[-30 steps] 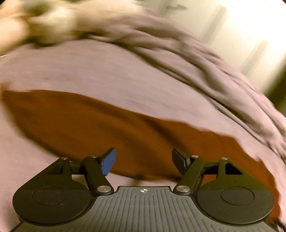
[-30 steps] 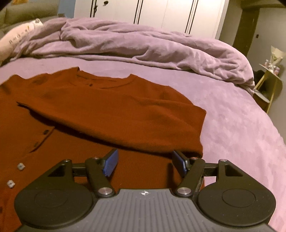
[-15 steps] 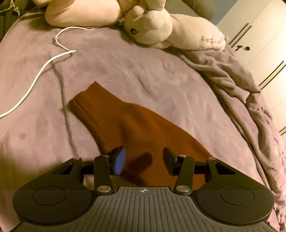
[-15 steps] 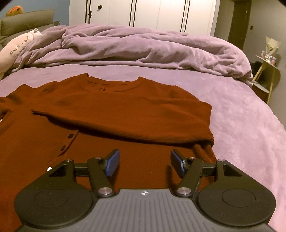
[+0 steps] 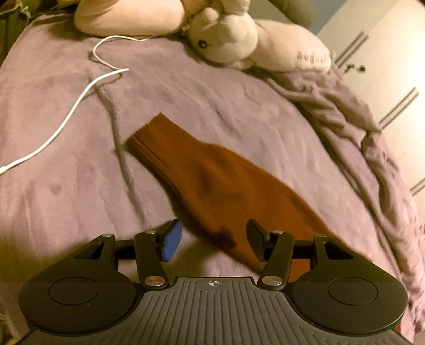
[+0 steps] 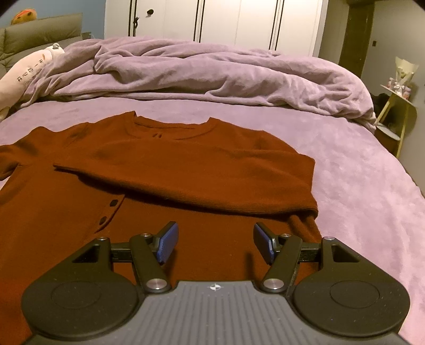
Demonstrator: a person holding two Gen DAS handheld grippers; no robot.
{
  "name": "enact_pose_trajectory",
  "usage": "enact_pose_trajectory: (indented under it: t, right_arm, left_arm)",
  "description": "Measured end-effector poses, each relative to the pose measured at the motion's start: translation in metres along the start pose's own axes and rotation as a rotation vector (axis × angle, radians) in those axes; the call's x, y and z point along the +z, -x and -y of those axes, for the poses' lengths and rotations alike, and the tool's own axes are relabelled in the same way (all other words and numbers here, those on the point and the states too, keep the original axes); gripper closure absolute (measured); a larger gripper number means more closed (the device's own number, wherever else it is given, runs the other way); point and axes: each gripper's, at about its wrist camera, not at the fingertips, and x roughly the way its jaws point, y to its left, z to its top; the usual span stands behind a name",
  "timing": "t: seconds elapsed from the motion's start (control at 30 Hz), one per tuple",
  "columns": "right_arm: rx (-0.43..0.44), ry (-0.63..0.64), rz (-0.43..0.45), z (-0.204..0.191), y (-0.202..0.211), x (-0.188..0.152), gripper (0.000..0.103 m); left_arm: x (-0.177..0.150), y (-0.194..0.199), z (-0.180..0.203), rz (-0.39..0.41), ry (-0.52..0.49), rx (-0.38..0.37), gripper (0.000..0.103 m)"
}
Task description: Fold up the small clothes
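Note:
A rust-red knit cardigan (image 6: 186, 169) lies flat on the purple bed. Its right sleeve is folded across the chest, and dark buttons (image 6: 114, 203) show below the fold. In the left wrist view its other sleeve (image 5: 212, 183) lies stretched out, ribbed cuff (image 5: 148, 140) pointing away. My left gripper (image 5: 213, 242) is open and empty, just above the sleeve's near part. My right gripper (image 6: 215, 242) is open and empty above the cardigan's lower body.
A bunched purple blanket (image 6: 212, 77) lies across the far side of the bed. A plush toy (image 5: 225, 39) and a white cable (image 5: 74, 106) lie beyond the sleeve. White wardrobes (image 6: 217, 24) stand behind; a small side table (image 6: 395, 116) stands at the right.
My left gripper swung toward the outstretched sleeve and then drew back a little, its jaws wider. My right gripper pulled back slightly from the folded sleeve and stayed open.

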Motion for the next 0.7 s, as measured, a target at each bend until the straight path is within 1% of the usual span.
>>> enact_pose_trajectory:
  t: [0.03, 0.13, 0.17, 0.2, 0.23, 0.3, 0.37, 0.4, 0.43, 0.53, 0.6, 0.67, 0.7]
  right_arm:
    - [0.000, -0.006, -0.006, 0.001, -0.001, 0.000, 0.040]
    - [0.005, -0.018, -0.013, 0.000, -0.001, -0.001, 0.040]
    - [0.005, -0.014, -0.010, -0.001, 0.000, -0.001, 0.040]
    - [0.003, -0.009, -0.005, -0.001, 0.001, -0.001, 0.040]
    - [-0.002, -0.003, 0.000, -0.002, 0.001, -0.001, 0.040]
    - [-0.007, -0.001, 0.007, -0.002, 0.002, 0.000, 0.040]
    - [-0.005, -0.013, 0.007, 0.000, 0.002, -0.001, 0.040]
    - [-0.003, -0.019, 0.006, 0.001, 0.002, -0.001, 0.040]
    - [-0.002, -0.024, 0.005, 0.002, 0.002, -0.002, 0.040]
    - [0.004, -0.038, 0.012, 0.006, 0.004, -0.003, 0.040]
    - [0.008, -0.050, 0.020, 0.009, 0.007, -0.003, 0.040]
    - [0.014, -0.065, 0.032, 0.012, 0.012, -0.004, 0.040]
    - [0.016, -0.070, 0.038, 0.014, 0.014, -0.004, 0.040]
  left_arm:
    - [0.002, -0.002, -0.002, 0.017, 0.019, -0.013, 0.046]
    - [0.007, -0.011, -0.004, 0.055, 0.049, -0.001, 0.051]
    - [0.009, -0.014, -0.005, 0.063, 0.057, 0.008, 0.066]
    - [0.011, -0.016, -0.006, 0.064, 0.060, 0.021, 0.089]
    - [0.013, -0.018, -0.005, 0.062, 0.060, 0.033, 0.095]
    - [0.015, -0.013, -0.003, 0.077, 0.064, 0.017, 0.094]
    - [0.014, -0.003, 0.010, 0.107, 0.022, -0.007, 0.094]
    - [0.013, 0.005, 0.022, 0.120, -0.021, -0.034, 0.095]
    - [0.011, 0.014, 0.038, 0.131, -0.069, -0.076, 0.095]
    - [-0.001, 0.040, 0.097, 0.141, -0.196, -0.226, 0.095]
    - [-0.022, 0.060, 0.152, 0.140, -0.321, -0.362, 0.095]
    - [-0.052, 0.075, 0.203, 0.129, -0.435, -0.493, 0.095]
    - [-0.072, 0.081, 0.229, 0.125, -0.480, -0.553, 0.095]
